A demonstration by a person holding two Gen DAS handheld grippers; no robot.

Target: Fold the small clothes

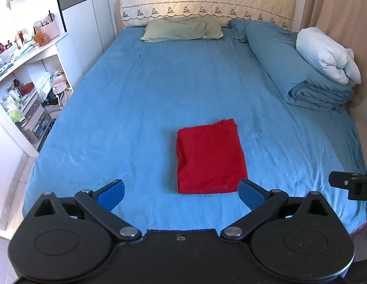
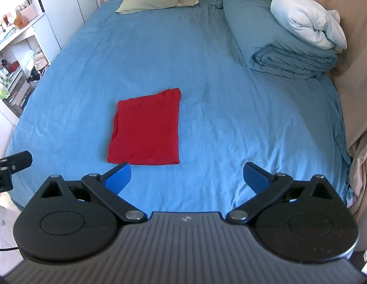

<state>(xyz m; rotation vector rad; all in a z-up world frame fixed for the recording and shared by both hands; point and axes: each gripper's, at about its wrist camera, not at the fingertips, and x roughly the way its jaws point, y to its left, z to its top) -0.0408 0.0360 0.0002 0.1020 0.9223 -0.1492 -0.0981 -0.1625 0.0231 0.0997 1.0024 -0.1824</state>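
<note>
A red garment (image 1: 209,158) lies folded into a neat rectangle on the blue bed sheet (image 1: 147,99). It also shows in the right wrist view (image 2: 145,130). My left gripper (image 1: 181,191) is open and empty, held above the bed's near edge just short of the garment. My right gripper (image 2: 187,177) is open and empty, to the right of the garment's near edge. Part of the right gripper (image 1: 351,184) shows at the right edge of the left wrist view. Part of the left gripper (image 2: 10,165) shows at the left edge of the right wrist view.
A green pillow (image 1: 183,28) lies at the headboard. A rolled blue duvet (image 1: 299,71) with a white pillow (image 1: 325,52) on it lies along the right side. White shelves (image 1: 29,90) with clutter stand left of the bed. A beige curtain (image 2: 354,47) hangs on the right.
</note>
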